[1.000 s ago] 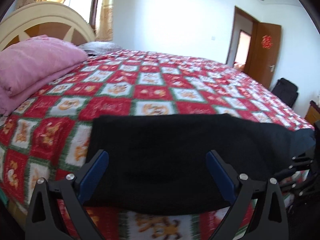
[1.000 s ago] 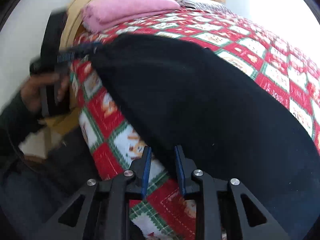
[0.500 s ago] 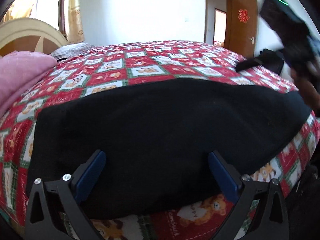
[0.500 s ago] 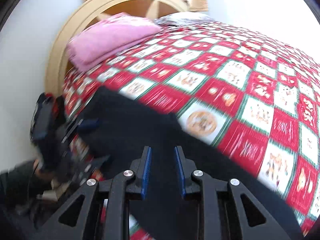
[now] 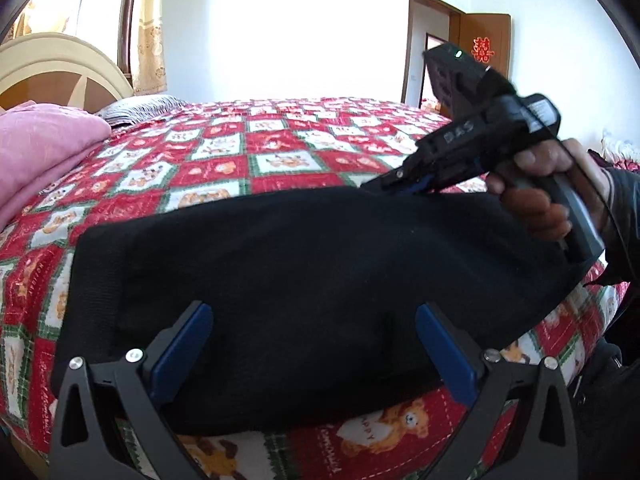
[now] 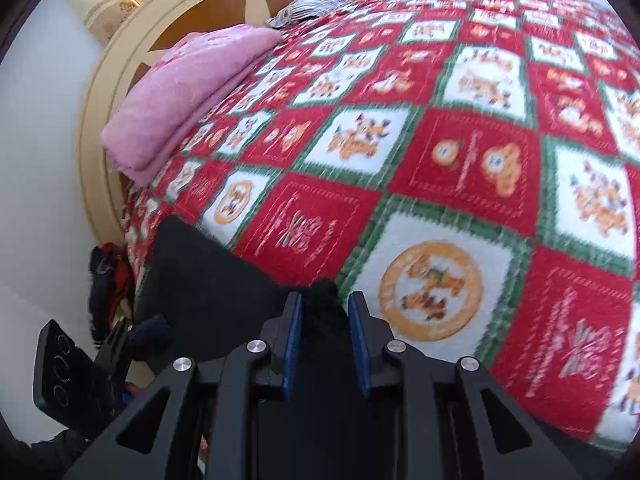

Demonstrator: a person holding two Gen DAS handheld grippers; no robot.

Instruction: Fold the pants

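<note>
Black pants (image 5: 304,264) lie across the near edge of a bed with a red, white and green checked quilt (image 5: 280,160). My left gripper (image 5: 316,340) hovers low over their near part, open, its blue pads (image 5: 188,340) wide apart with flat cloth beneath. My right gripper (image 6: 324,320) is shut on a bunched bit of the black pants (image 6: 320,296). In the left wrist view a hand (image 5: 540,184) holds the right gripper (image 5: 394,184) at the pants' far right edge. The pants (image 6: 208,280) trail off to the left below it.
A folded pink blanket (image 6: 192,92) and a grey pillow (image 6: 320,0) lie by the cream headboard (image 6: 120,60). A brown door (image 5: 488,60) stands open at the far right. The quilt spreads wide behind the pants; the bed's edge drops off just in front of me.
The right gripper has swung from the pants' right end up and over, coming down at their far edge with cloth in it. The left gripper has sunk closer over the pants.
</note>
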